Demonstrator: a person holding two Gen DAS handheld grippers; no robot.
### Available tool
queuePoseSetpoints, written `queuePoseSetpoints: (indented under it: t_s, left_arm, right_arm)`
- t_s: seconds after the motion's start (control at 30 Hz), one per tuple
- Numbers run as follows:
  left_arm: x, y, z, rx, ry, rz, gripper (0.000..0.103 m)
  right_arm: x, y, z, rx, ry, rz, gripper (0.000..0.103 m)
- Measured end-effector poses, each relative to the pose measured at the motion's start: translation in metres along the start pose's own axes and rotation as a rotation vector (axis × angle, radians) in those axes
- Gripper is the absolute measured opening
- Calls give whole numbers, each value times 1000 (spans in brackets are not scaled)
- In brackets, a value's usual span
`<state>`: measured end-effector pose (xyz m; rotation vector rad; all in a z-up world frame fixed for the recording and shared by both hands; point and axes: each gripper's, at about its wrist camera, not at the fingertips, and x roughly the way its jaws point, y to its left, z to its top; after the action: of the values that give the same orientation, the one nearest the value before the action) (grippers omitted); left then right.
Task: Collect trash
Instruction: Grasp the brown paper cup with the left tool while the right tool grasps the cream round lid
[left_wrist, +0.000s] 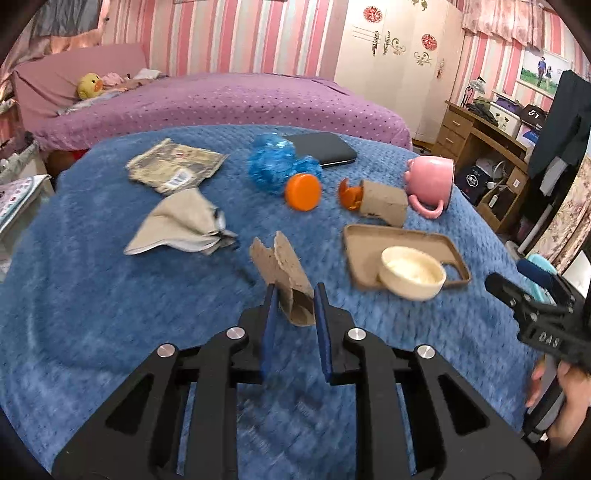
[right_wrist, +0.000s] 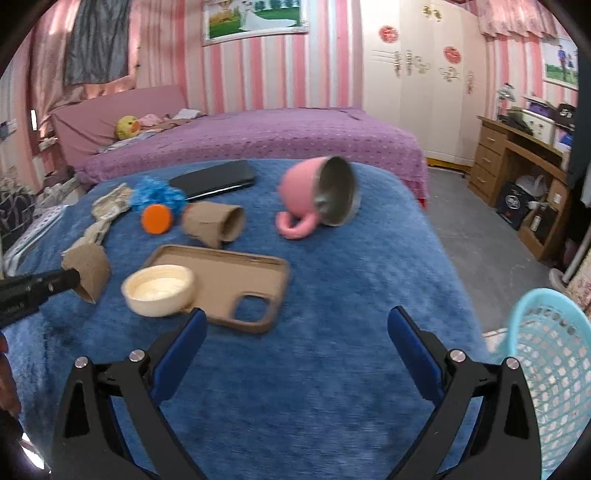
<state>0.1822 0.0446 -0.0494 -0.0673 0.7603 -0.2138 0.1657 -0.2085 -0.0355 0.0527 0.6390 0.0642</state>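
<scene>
- We see our left gripper (left_wrist: 295, 291) clenched on a torn cardboard tube (left_wrist: 282, 271), its blue pads pressing the tube's lower end from both sides; the tube's ragged end sticks up and away over the blue blanket (left_wrist: 110, 314).
- Our right gripper (right_wrist: 297, 325) is released, jaws wide apart with nothing between them, above the near part of the blanket.
- A light blue mesh basket (right_wrist: 546, 365) stands off the blanket's right edge, just right of the right gripper.
- Just beyond the held tube lies a tan phone case (left_wrist: 402, 243), with a cream round lid (left_wrist: 412, 273) resting on its near edge.
- Farther off sit a second cardboard tube (left_wrist: 382, 203), an orange cap (left_wrist: 303, 192), a crumpled blue bag (left_wrist: 275, 164) and a tipped pink mug (left_wrist: 430, 179).
- On the far left lie a crumpled paper wrapper (left_wrist: 173, 166) and a beige folded cloth (left_wrist: 181, 225).
</scene>
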Motion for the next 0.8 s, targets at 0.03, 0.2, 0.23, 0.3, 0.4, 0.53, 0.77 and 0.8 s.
queuePoseSetpoints:
  t_s: [0.03,0.2,0.23,0.3,0.4,0.53,0.77,0.8]
  left_arm:
    - [-2,3,-4,-12,6,2,19]
    - [-2,15,-18,-34,40,19,19]
    - [-2,19,-18,-40,42,19,20]
    - [-1,25,-18,-52,42,36,28]
    - [0,36,-18,-71,42,74,50]
    - [0,44,-16,-91,40,83,61]
    - [7,34,-10,-83,42,93,70]
    - [8,32,-9,-83,43,91,70]
  right_arm:
    - [2,6,1,-1,5,22,96]
    - [9,39,8,-61,9,81,96]
    - [11,44,9,-67,15,93,96]
    - [16,52,9,-78,29,111,96]
    - [25,60,10,-96,49,117,96]
    - [36,65,13,-92,72,136,92]
    - [46,65,14,-78,101,219,56]
    - [42,63,15,-77,86,214,56]
